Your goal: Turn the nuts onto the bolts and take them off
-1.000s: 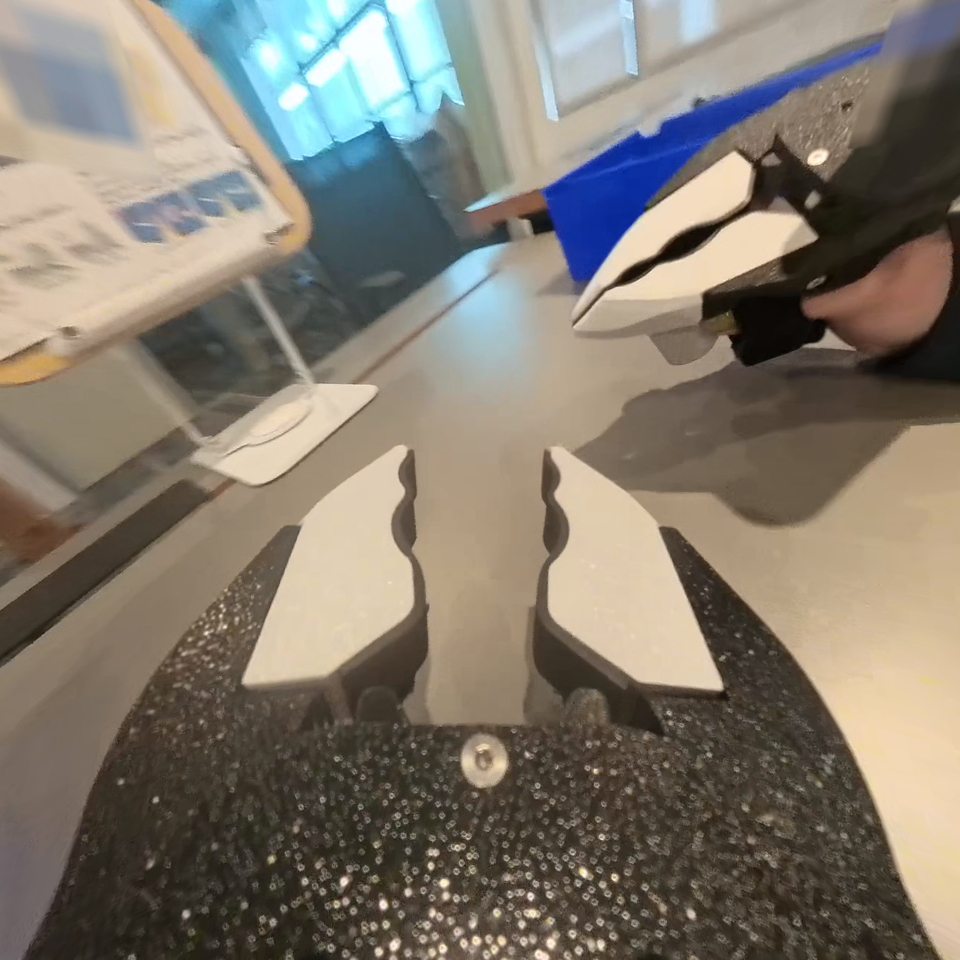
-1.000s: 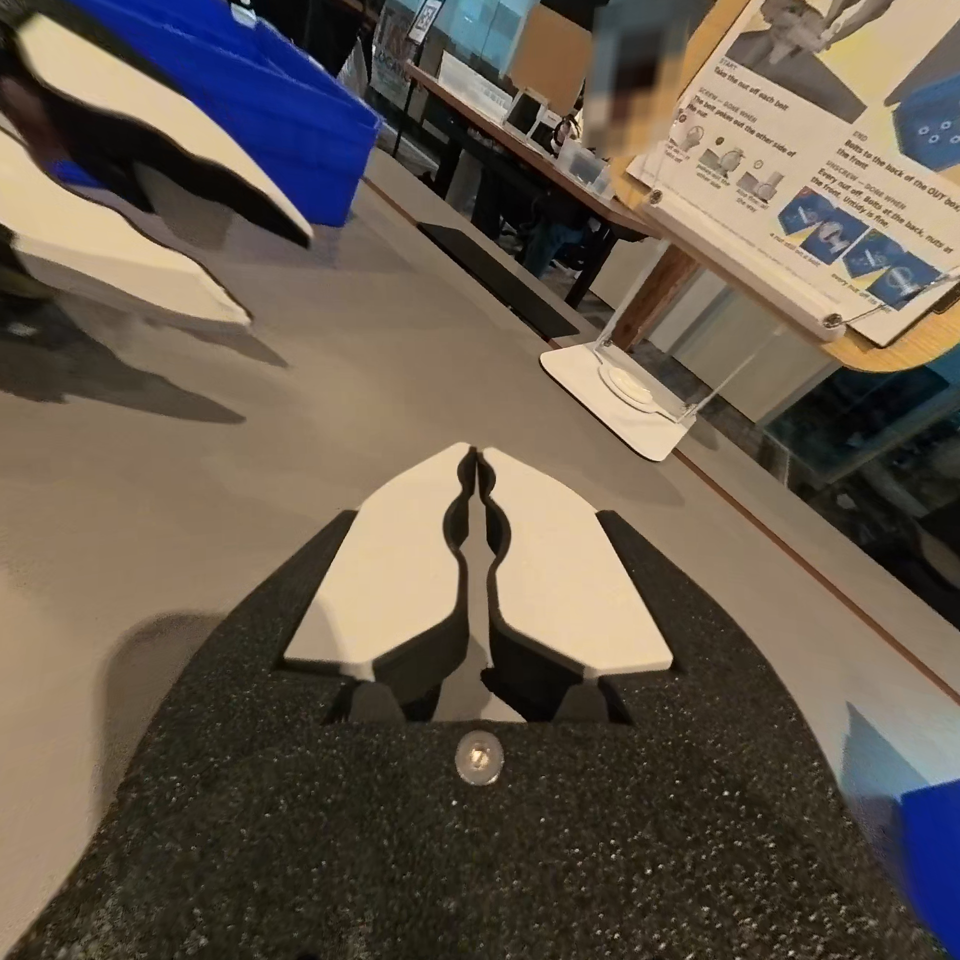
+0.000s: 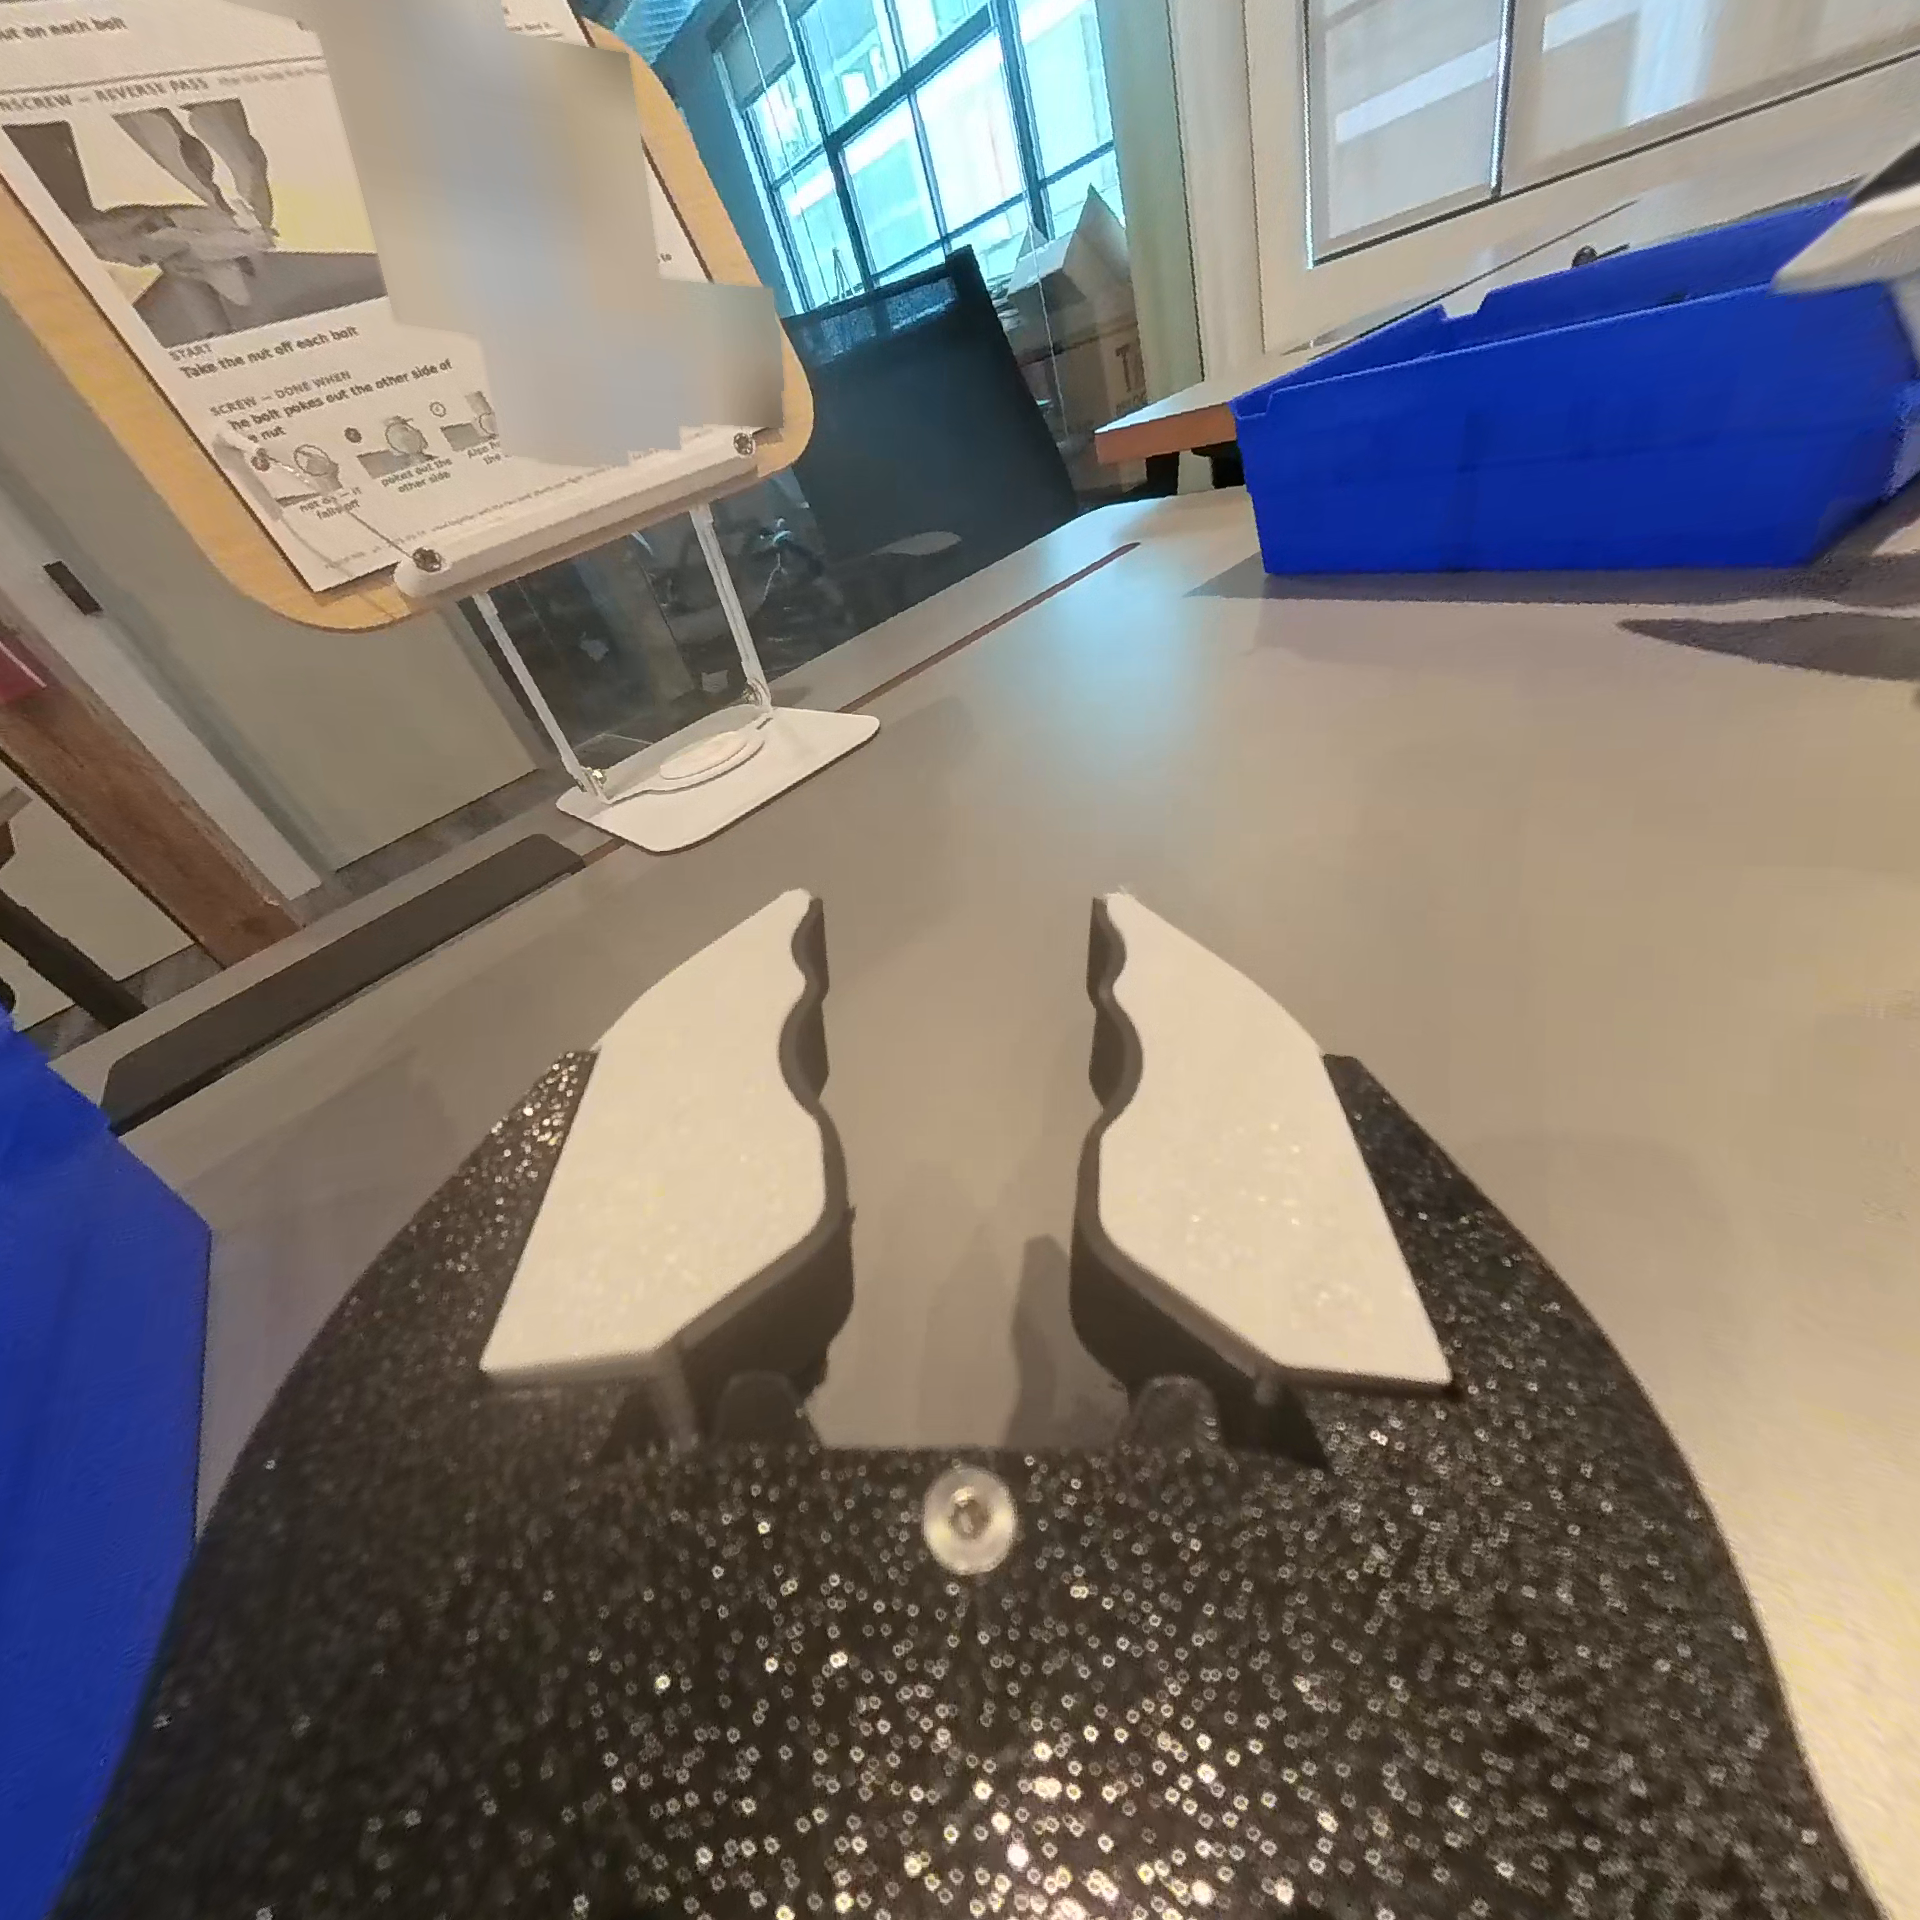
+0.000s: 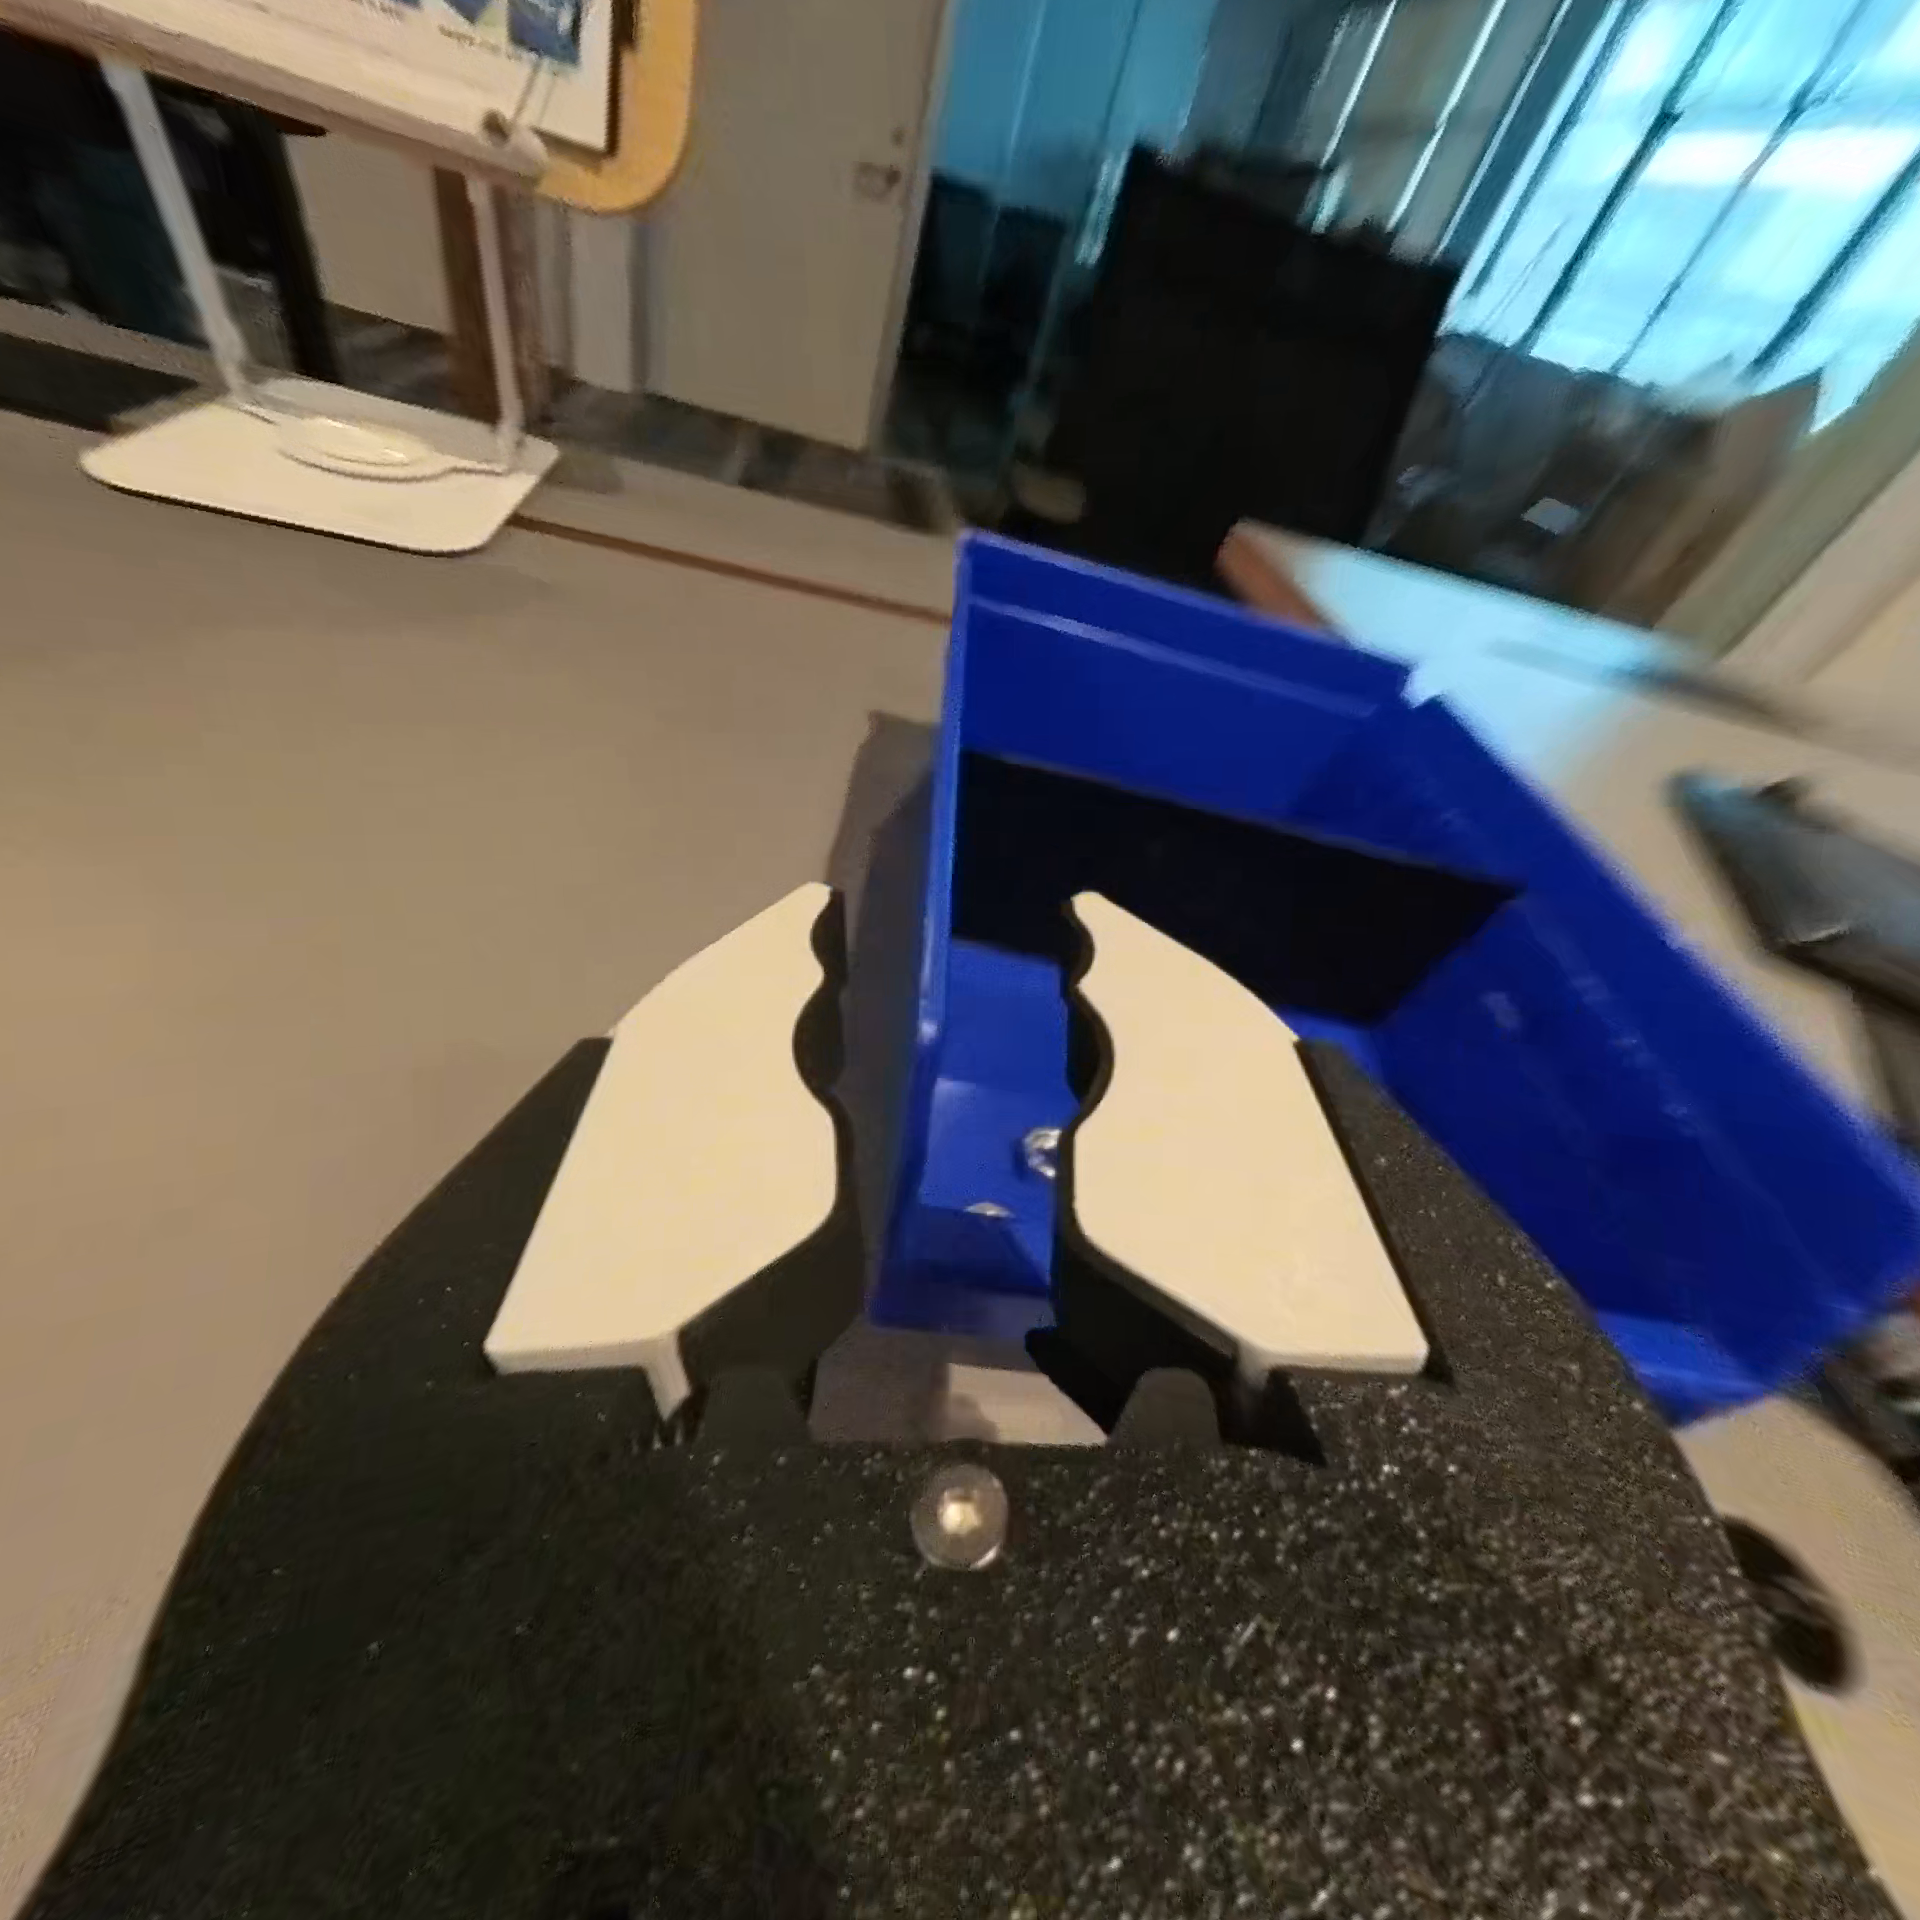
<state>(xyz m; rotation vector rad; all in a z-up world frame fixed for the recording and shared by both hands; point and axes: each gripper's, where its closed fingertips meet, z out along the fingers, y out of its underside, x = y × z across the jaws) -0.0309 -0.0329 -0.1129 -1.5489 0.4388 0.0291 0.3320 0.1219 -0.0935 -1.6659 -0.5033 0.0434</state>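
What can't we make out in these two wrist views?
- Right wrist view: small shiny pieces in the blue bin; motion blur, and the right tongs cover part. Nuts or bolts: cannot tell.
- Right wrist view: dark object at the right edge, blurred and cut off.
- Left wrist view: far blue bin contents, hidden behind its wall.
- Left wrist view: blue shape cut by the left edge.
- Left tongs: open, empty.

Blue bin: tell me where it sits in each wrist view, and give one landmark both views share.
Left wrist view: the blue bin sits upper right, far across the grey table.
Right wrist view: it fills the centre and right, just beyond the open right gripper, blurred.
Shared landmark: the white stand base on the table.
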